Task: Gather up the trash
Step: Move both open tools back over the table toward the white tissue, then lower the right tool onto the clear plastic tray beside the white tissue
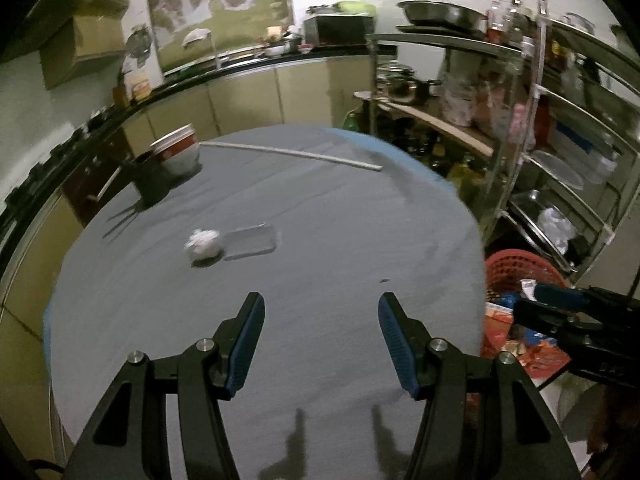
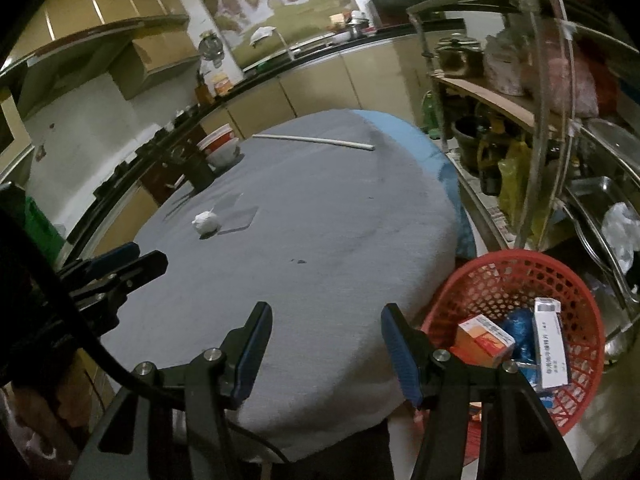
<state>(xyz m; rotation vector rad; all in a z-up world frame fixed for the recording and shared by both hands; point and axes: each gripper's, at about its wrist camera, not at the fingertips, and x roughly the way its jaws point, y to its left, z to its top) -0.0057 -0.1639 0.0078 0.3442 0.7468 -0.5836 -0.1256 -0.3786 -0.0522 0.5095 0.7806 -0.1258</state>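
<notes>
Both my claws stood open and empty over the near edge of the bench [image 1: 340,240]. The crumpled paper ball [image 1: 203,245] lay ahead and to the left of my left claw [image 1: 321,312], touching a flat clear tray [image 1: 251,242]. My right claw [image 2: 326,322] sat farther from the ball, nearer the red basket [image 2: 500,276], already holding boxes. Nothing blocked the reach; a white stick [image 1: 288,153] and bowls [image 1: 178,152] lay well beyond.
</notes>
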